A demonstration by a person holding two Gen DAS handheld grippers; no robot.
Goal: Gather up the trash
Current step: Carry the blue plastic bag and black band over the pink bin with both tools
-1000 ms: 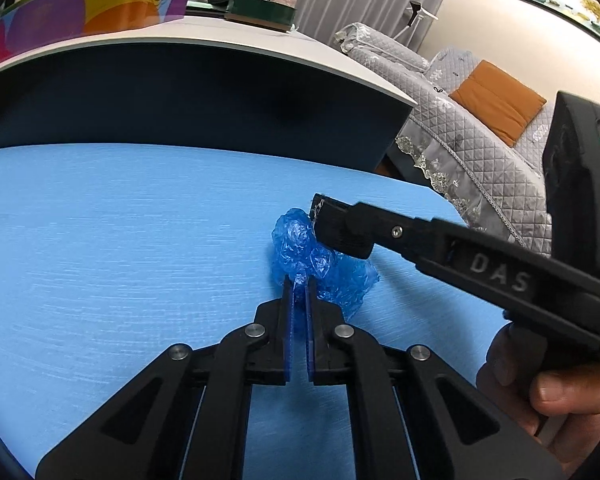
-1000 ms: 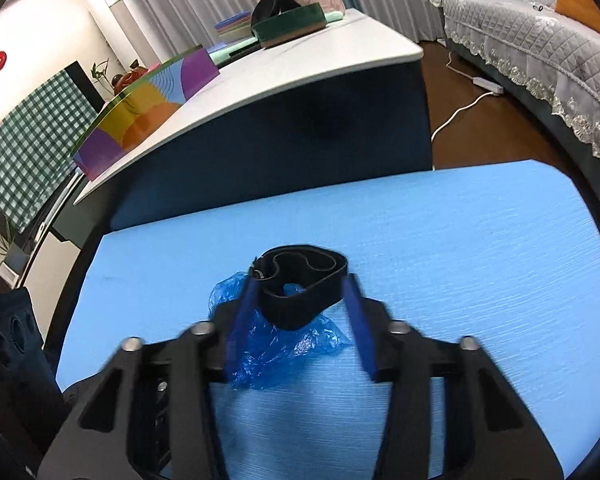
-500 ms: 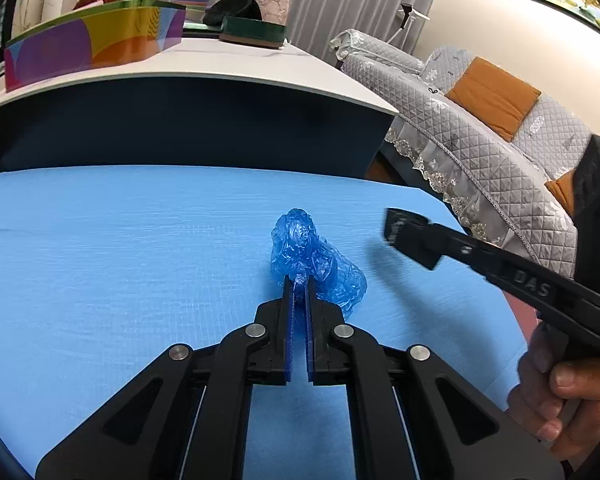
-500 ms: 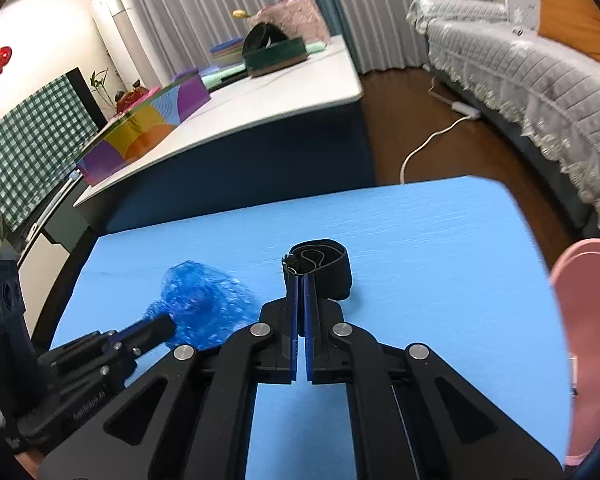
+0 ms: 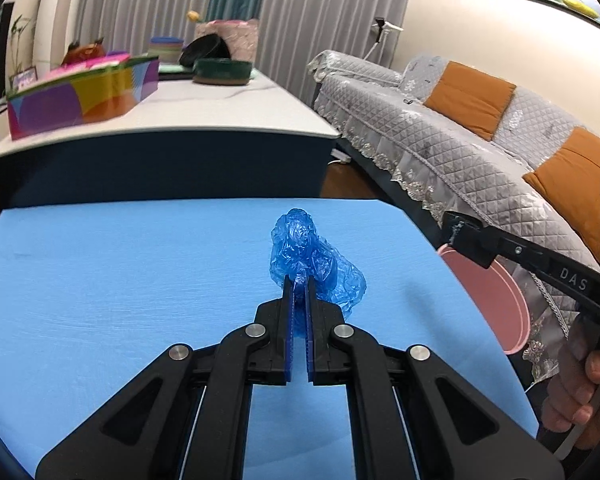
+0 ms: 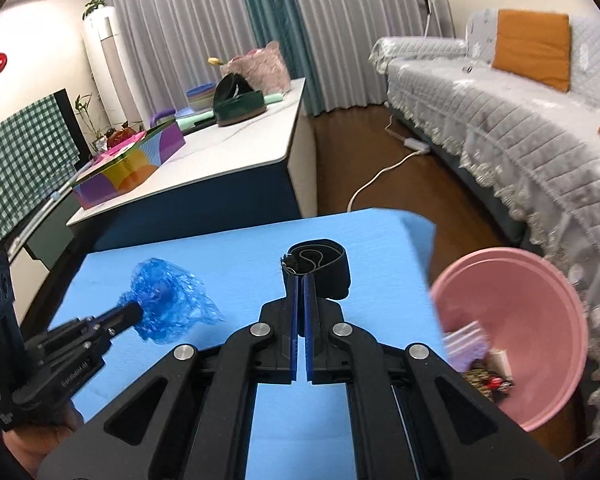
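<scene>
Left wrist view first: the left gripper (image 5: 299,280) reaches up from the bottom centre, jaws clamped tight on a crumpled blue plastic bag (image 5: 314,264), which bunches up just past the fingertips over the blue table mat (image 5: 120,280). At the right edge, a hand (image 5: 576,396) grips the right gripper (image 5: 466,240), its tip hanging over the pink basin (image 5: 504,304) beyond the mat's right edge.

Over to the right wrist view: the right gripper (image 6: 301,280) is pinched shut on a black strap loop (image 6: 324,268), centre frame, the loop curling just beyond its fingertips. Lower left, the left gripper (image 6: 134,312) carries the blue bag (image 6: 168,304) over the mat (image 6: 240,256). Lower right sits the basin (image 6: 540,288), scraps lying inside.
</scene>
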